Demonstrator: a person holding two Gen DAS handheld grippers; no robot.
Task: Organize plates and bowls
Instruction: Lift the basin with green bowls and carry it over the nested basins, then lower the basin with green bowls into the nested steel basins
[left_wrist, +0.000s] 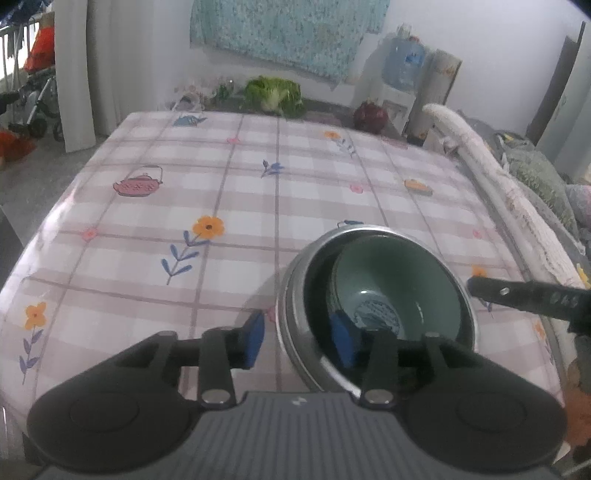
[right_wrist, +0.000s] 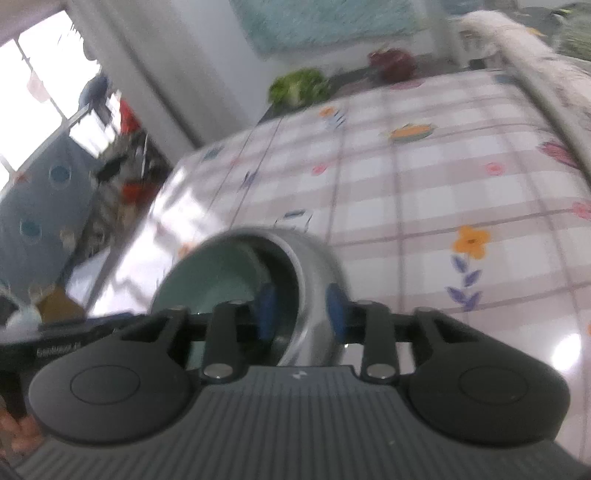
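Two tools straddle one stack, and that is what my next move turns on. Starting at the left, my left tool (left_wrist: 295, 341) is parted, one blue pad outside the steel bowl (left_wrist: 291, 295) and the other inside its rim; I see a gap on both sides, so it grips nothing. The steel bowl sits on the checked desk (left_wrist: 147, 258), just ahead and slightly right of that tool, with the green bowl (left_wrist: 417, 273) nested inside it and leaning toward the far right wall. Further right, my right tool (right_wrist: 301, 312) pokes in from the opposite side of the rim — its wrist view is blurred, but the pads there also stand apart astride the steel wall, one inside, one outside, not pressing that I can tell. Both bowls are round, so no long axis matters; what counts is that the rim runs between each pair of pads, and each hand is about equally near. I judge the nesting done — from here I would back each tool off along the line it points, to clear the rim without dragging the stack.
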